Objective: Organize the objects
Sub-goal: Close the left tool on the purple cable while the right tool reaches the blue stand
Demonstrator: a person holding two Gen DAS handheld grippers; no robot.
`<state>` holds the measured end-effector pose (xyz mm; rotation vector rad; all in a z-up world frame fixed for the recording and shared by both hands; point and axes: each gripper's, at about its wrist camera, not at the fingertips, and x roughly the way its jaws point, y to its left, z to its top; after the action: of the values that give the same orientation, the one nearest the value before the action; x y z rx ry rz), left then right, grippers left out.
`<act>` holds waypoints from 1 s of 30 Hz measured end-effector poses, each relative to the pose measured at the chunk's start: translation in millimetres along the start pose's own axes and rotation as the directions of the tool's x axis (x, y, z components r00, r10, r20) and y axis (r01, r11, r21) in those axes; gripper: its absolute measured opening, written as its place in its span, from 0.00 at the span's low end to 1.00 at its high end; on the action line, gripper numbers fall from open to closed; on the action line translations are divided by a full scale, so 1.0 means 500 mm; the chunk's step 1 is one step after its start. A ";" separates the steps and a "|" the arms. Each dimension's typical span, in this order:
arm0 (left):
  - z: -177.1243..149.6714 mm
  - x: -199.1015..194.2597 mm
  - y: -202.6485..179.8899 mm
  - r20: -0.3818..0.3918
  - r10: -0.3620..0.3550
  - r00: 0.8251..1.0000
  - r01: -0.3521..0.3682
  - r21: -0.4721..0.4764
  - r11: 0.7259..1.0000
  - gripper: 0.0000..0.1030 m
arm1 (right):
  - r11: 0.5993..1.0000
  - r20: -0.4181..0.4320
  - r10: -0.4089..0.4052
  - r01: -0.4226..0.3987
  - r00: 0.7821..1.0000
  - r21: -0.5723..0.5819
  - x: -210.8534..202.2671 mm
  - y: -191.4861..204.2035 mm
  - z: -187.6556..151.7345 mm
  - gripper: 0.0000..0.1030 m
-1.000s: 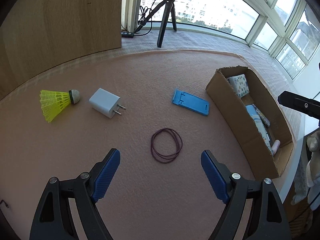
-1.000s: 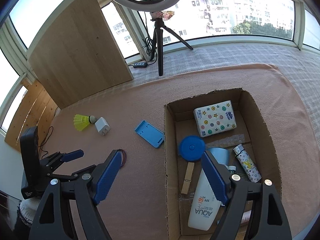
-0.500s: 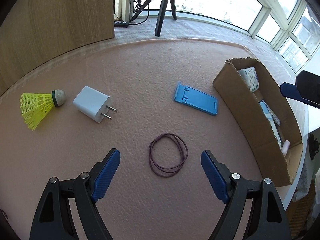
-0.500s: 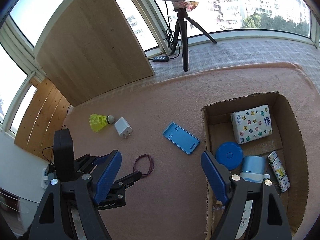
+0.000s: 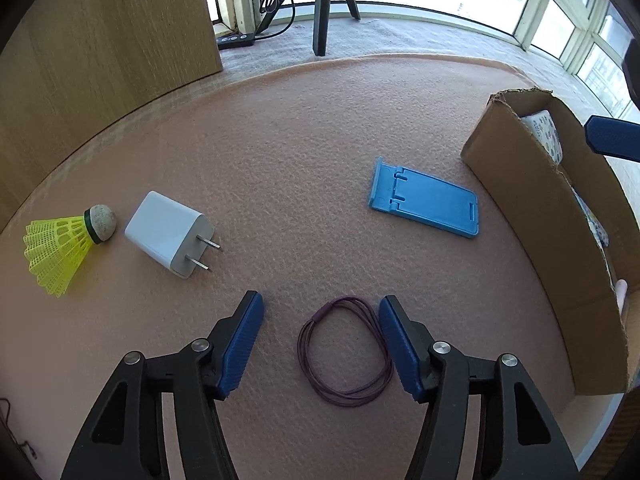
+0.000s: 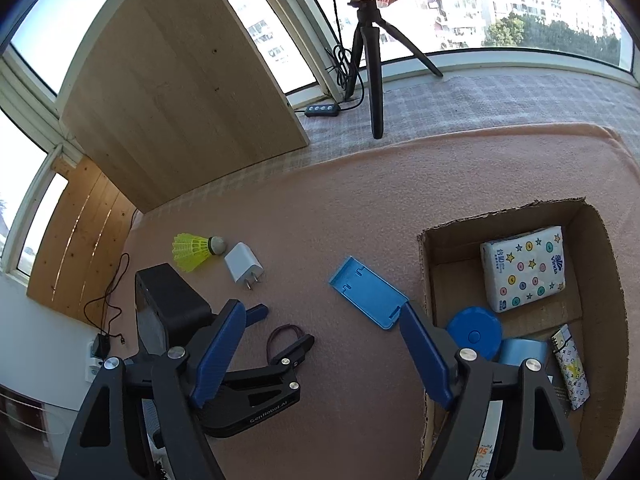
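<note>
Straddling a coil of dark purple rubber bands (image 5: 346,354), the left tongs (image 5: 320,312) point steeply down at the pink felt tabletop (image 5: 300,152); their blue pads have just been closing in but stand apart, the coil lying flat between them, close to the right pad and clear of the left one. Whether the right pad touches the coil cannot be told. Beyond the coil lie a white plug adapter (image 5: 168,234) with its two prongs toward the centre and, just beside it on the left, a yellow shuttlecock (image 5: 64,244) on its side. A blue folding phone stand (image 5: 426,202) lies flat near a cardboard box (image 5: 532,216) at the right edge. The right tongs (image 6: 320,316) hang apart and hold nothing, one finger over the tabletop, the other over the box's near wall. Inside the box (image 6: 440,280) rest a star-patterned tissue pack (image 6: 522,268), a round blue lid (image 6: 474,334), a pale blue cap (image 6: 522,352), a small patterned tube (image 6: 570,368) and part of a white bottle (image 6: 486,456). A tripod (image 6: 374,68) stands on the checked cloth near the window.
</note>
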<state>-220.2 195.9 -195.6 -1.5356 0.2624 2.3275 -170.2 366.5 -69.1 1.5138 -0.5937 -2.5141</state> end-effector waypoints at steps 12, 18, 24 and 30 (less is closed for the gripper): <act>-0.108 -0.060 0.106 0.001 0.023 1.000 -0.023 -0.067 0.997 0.33 | 0.994 -0.189 -0.089 0.076 0.978 -0.079 0.180 0.030 0.056 0.74; -0.169 -0.089 0.149 -0.001 0.023 1.000 -0.023 -0.109 0.994 0.32 | 0.974 -0.191 -0.200 0.173 0.961 -0.147 0.230 0.044 0.070 0.74; -0.213 -0.109 0.176 -0.001 0.031 1.000 -0.031 -0.128 0.991 0.31 | 0.967 -0.205 -0.214 0.178 0.955 -0.182 0.245 0.068 0.071 0.75; -0.235 -0.120 0.185 0.003 0.027 1.000 -0.026 -0.135 0.990 0.30 | 0.952 -0.227 -0.288 0.252 0.930 -0.175 0.275 0.068 0.070 0.75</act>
<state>-133.0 60.5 -190.4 -1.5976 0.1271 2.4137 -269.6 300.4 -153.0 1.9306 -0.1704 -2.4271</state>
